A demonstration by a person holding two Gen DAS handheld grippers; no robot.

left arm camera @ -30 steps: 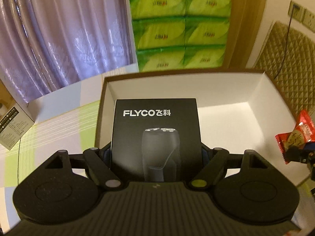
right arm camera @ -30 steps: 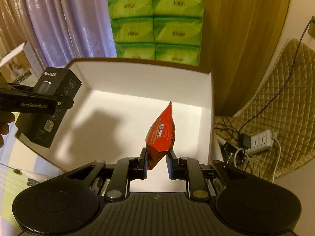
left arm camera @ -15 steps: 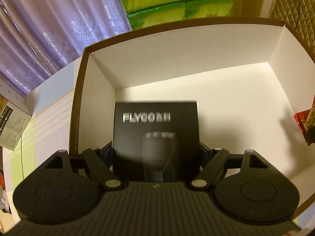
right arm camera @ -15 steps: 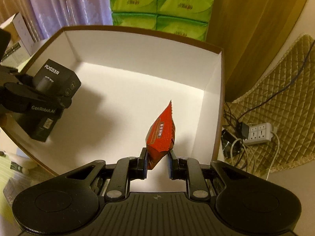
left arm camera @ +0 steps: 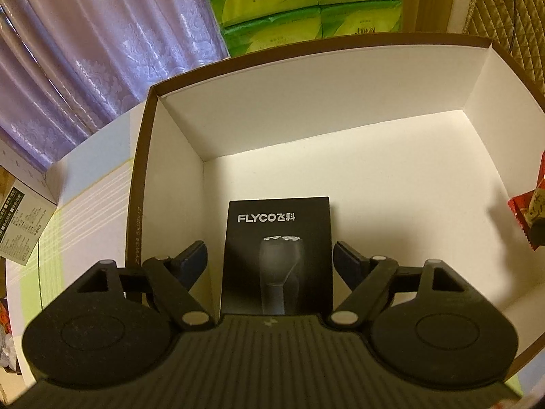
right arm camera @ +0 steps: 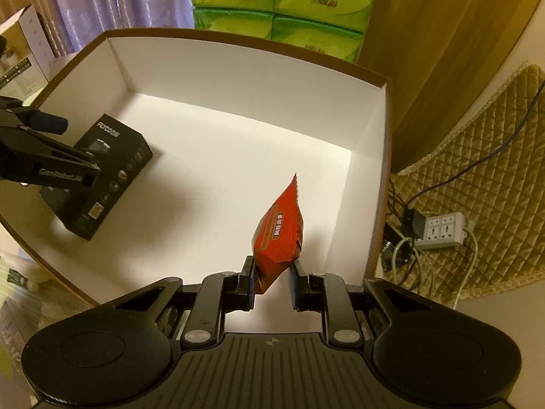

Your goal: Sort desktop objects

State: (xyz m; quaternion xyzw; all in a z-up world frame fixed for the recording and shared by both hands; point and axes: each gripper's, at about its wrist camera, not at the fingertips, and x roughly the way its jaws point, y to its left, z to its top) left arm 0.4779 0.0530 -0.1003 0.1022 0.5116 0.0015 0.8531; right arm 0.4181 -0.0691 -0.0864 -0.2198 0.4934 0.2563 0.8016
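The left gripper stands spread either side of the black shaver box lying in the white carton. The right gripper pinches a red snack packet above it; the slack wrapper may slip or snag.

The shaver box lies in the cardboard box toward nine o'clock. The snack packet hangs over its five o'clock corner. Tissue packs stand behind at twelve.
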